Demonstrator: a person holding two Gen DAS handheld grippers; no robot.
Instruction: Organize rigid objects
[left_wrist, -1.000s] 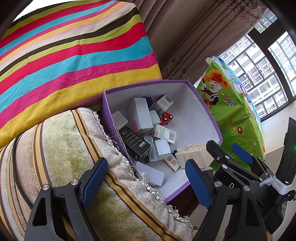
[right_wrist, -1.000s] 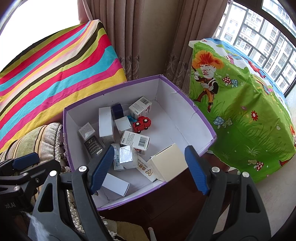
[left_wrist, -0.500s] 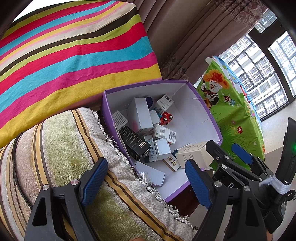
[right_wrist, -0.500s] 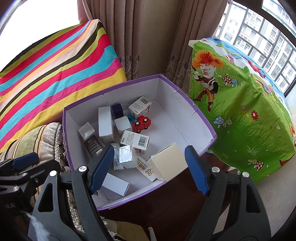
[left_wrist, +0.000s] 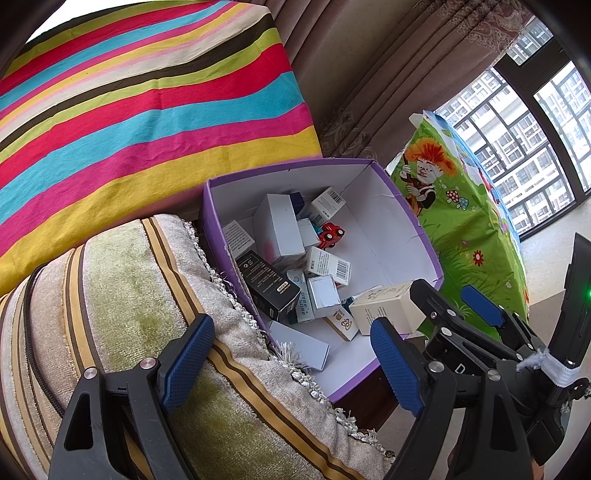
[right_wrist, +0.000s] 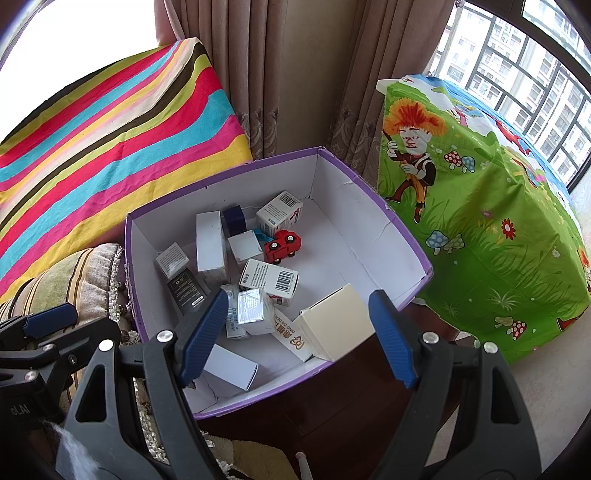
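Observation:
A purple box with a white inside (right_wrist: 388, 236) (left_wrist: 391, 236) holds several small cartons, a black carton (right_wrist: 186, 291) (left_wrist: 267, 284), a cream box (right_wrist: 336, 321) (left_wrist: 388, 306) and a red toy car (right_wrist: 282, 245) (left_wrist: 330, 234). My right gripper (right_wrist: 297, 332) is open and empty, held above the box's near edge. My left gripper (left_wrist: 291, 362) is open and empty, over a striped cushion (left_wrist: 122, 295) to the left of the box. The right gripper also shows at the lower right of the left wrist view (left_wrist: 454, 306).
A rainbow-striped cloth (right_wrist: 103, 136) covers furniture behind and left of the box. A green cartoon-print cloth (right_wrist: 480, 206) covers something to its right. Brown curtains (right_wrist: 295, 74) and a window (right_wrist: 517, 55) stand behind. The box rests on dark wood (right_wrist: 332, 406).

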